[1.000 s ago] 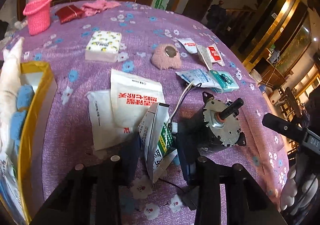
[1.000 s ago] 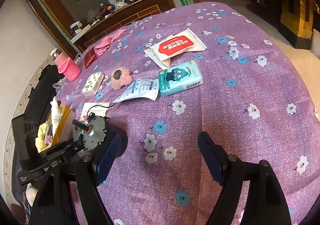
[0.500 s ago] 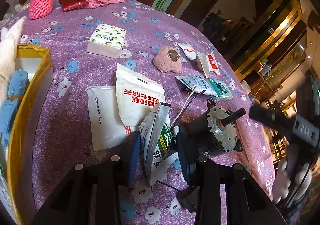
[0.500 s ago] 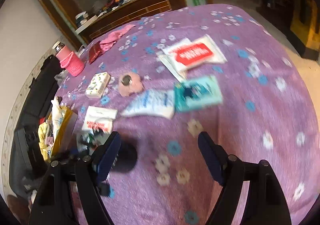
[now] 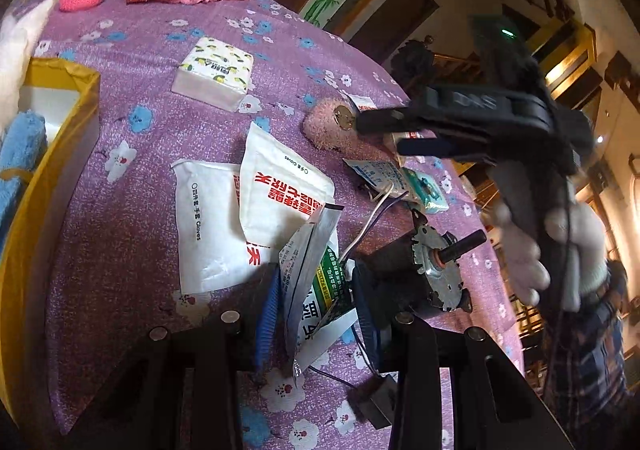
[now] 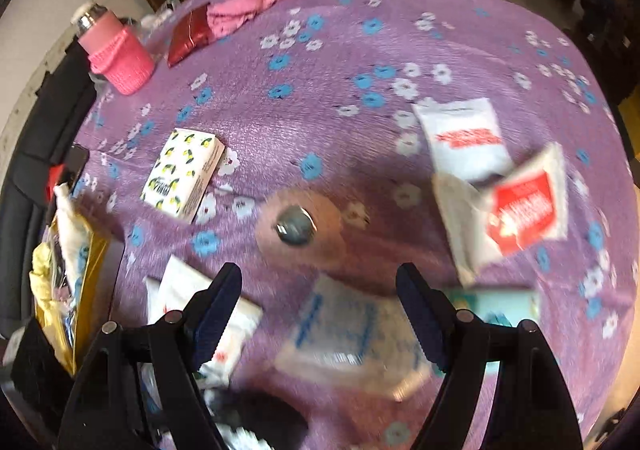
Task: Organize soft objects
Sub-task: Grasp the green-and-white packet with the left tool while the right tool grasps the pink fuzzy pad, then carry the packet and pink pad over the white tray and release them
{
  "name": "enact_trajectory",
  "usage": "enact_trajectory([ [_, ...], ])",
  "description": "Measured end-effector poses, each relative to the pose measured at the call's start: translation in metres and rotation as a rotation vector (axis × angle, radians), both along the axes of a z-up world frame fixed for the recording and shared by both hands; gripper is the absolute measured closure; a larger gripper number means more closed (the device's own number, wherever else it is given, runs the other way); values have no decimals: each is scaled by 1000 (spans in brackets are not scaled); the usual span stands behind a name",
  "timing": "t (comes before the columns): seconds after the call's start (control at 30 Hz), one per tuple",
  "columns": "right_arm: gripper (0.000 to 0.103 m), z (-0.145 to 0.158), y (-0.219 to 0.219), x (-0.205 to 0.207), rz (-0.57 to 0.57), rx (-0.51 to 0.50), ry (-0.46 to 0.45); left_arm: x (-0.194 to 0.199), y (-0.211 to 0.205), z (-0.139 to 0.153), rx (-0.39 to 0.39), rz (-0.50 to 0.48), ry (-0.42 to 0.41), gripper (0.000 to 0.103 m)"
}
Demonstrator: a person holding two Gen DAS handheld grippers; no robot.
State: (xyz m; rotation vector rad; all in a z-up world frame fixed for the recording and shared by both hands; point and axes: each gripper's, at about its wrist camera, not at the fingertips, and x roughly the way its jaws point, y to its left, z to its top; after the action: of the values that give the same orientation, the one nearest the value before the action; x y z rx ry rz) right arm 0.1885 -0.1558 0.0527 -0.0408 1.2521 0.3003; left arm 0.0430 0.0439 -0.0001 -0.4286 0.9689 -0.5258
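Table: you're over a purple floral tablecloth [image 6: 328, 98] strewn with soft packs, and the yellow box [image 5: 60, 154] sits at the left edge with blue cloth [image 5: 20, 146] already in it.

Lemon-print tissue pack [image 5: 214, 72]: biggest soft block, light and squashy by the look of it; I'd take it across the short sides, since the film may slip.

White glove pouches [image 5: 240, 202]: 2 flat bags, overlapping, limp and slick; pinch an edge rather than the face.

Gear motor [image 5: 416, 266]: hard and probably heavy, wires trailing, lying just beside your left fingers; not a soft item, so steer clear.

Silver-green sachet [image 5: 316, 282]: this is your left hand's piece, standing tilted between the pads, thin crinkly foil, light; it will fold if squeezed hard.

Left gripper [image 5: 318, 306]: narrow gap, blue pads on both sides of the sachet; touching or just short of it, I can't tell.

Pink fuzzy puff [image 6: 300, 230]: small, round, metal disc on top, lying flat ahead of your right fingers; soft and compressible, so I'd close on the fluffy sides, not the disc.

Right gripper [image 6: 320, 310]: fingers spread wide, nothing between them, picture blurred with motion, hovering near the puff.
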Motion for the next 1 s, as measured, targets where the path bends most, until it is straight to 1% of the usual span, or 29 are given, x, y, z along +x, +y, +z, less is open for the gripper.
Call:
enact_trajectory([
  [0.1,25,-12,15,16,17,-35,42,2,4,-2,-37,0,18,66],
  [0.2,25,-23,25,26,23,-68,74,3,4,-3,-38,-7,16,66],
  [0.33,25,-28,30,28,29,-118,73,0,-4,1,29,-21,-26,66],
  [0.37,28,-28,32,27,31,-126,66,-1,-6,2,43,-23,-34,66],
  [0.4,33,-27,33,27,35,-131,58,-2,-8,2,56,-26,-42,67],
  [0.43,55,-27,34,26,39,-128,56,-2,-9,3,62,-28,-45,68],
  [0.47,59,-26,35,24,39,-118,62,-3,-9,3,64,-31,-46,69],
  [0.53,59,-19,34,20,35,-112,37,-5,-8,3,64,-32,-43,69],
  [0.63,59,4,30,5,26,-90,-24,-5,-5,3,52,-29,-38,69],
  [0.77,59,31,9,-18,-6,-58,-74,-6,2,4,35,-1,-40,69],
  [0.9,59,46,-14,-43,-39,-52,-114,-6,10,4,15,29,-39,69],
  [1.0,59,52,-33,-63,-59,-34,-124,-9,9,8,24,39,-62,69],
])
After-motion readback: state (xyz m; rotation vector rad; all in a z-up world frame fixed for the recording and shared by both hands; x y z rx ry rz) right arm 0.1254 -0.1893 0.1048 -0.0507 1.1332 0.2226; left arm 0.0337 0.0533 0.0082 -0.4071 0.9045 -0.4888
